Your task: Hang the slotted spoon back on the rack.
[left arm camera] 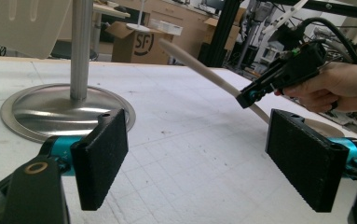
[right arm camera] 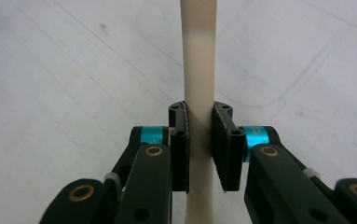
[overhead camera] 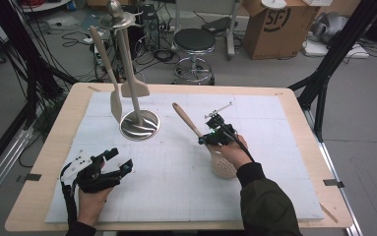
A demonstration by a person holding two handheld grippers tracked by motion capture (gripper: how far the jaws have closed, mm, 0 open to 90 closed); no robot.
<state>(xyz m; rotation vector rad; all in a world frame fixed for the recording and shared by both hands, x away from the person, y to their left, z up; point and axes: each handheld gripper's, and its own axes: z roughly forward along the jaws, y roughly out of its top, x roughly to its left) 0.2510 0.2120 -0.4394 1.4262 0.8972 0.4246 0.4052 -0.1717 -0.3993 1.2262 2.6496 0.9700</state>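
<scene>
A cream slotted spoon [overhead camera: 223, 164] lies with its bowl on the white mat and its handle [overhead camera: 186, 119] slanting up toward the far left. My right gripper [overhead camera: 209, 139] is shut on the handle just above the bowl. In the right gripper view both pads [right arm camera: 181, 140] press the handle [right arm camera: 199, 56] from either side. My left gripper [overhead camera: 120, 160] rests at the near left, open with nothing between its jaws [left arm camera: 197, 154]. The left gripper view also shows the right gripper [left arm camera: 246, 98] clamped on the spoon handle [left arm camera: 199, 63].
A steel utensil stand [overhead camera: 139, 125] rises at the mat's far left, with two cream spatulas [overhead camera: 116, 105] [overhead camera: 135, 87] hanging from its top. The gridded mat [overhead camera: 176, 196] covers the wooden table [overhead camera: 28, 196]. A stool [overhead camera: 194, 42] and a cardboard box [overhead camera: 277, 24] stand on the floor beyond the table.
</scene>
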